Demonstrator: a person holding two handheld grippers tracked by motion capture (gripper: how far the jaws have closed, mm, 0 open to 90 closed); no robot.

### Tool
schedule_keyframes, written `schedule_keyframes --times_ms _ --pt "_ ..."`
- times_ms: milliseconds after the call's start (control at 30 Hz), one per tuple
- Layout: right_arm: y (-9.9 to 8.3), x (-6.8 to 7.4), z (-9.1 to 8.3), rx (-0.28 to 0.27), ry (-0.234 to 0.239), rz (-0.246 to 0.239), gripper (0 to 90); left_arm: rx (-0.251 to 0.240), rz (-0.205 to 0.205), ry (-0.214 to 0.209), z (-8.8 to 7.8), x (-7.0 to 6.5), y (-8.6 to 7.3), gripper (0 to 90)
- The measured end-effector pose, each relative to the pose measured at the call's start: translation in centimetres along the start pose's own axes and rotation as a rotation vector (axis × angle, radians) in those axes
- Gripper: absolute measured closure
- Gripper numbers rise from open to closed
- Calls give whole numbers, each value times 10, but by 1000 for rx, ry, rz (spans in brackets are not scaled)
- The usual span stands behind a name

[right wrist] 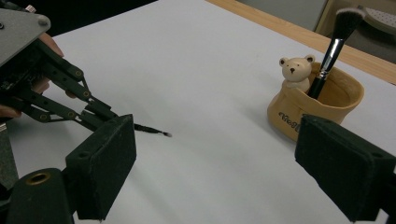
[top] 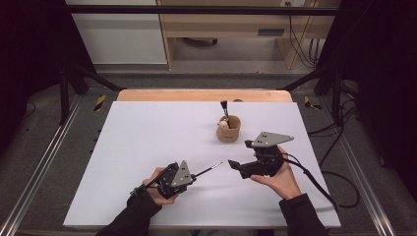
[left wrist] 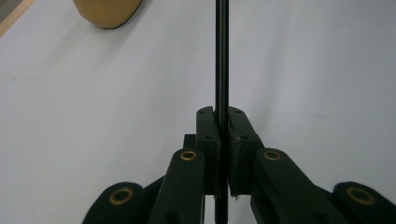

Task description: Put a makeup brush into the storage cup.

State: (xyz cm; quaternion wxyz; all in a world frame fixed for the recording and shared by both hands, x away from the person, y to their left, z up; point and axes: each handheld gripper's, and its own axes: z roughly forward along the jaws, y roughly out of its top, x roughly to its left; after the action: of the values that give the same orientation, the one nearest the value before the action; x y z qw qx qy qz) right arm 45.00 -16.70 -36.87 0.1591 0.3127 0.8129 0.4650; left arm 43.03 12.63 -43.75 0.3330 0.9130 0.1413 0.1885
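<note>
The left gripper [top: 189,175] sits near the front edge of the white table [top: 147,142], a little left of centre, held in the person's left hand [top: 157,187]. Its jaws are pressed together on a thin black brush [top: 209,169], a fine liner-type brush whose slim handle runs out from between the pads and points toward the right gripper [top: 235,166]. In the left gripper view the dark handle [left wrist: 221,56] stands straight up out of the closed pads [left wrist: 208,140], with the bare white surface on both sides.

The right gripper is held in the right hand [top: 280,179] near the front edge, right of centre, and its jaws are spread wide with nothing between them. The fine tip of the brush [right wrist: 159,132] ends just short of it, apart from its pads [right wrist: 103,168].

Toward the far edge, right of centre, stands a tan ceramic cup [top: 229,129] with a small bear figure [right wrist: 296,70] on its rim. A black-handled makeup brush [right wrist: 332,49] leans inside the cup, bristles up.
</note>
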Motion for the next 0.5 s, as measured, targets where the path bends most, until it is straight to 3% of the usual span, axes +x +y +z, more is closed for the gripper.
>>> schedule_keyframes --times_ms 333,500 --pt "-14 0 -2 -27 -2 36 130 -33 -121 32 -1 3 -5 848" --pt "-20 0 1 -38 -1 49 130 -44 -155 48 -2 5 -6 848"
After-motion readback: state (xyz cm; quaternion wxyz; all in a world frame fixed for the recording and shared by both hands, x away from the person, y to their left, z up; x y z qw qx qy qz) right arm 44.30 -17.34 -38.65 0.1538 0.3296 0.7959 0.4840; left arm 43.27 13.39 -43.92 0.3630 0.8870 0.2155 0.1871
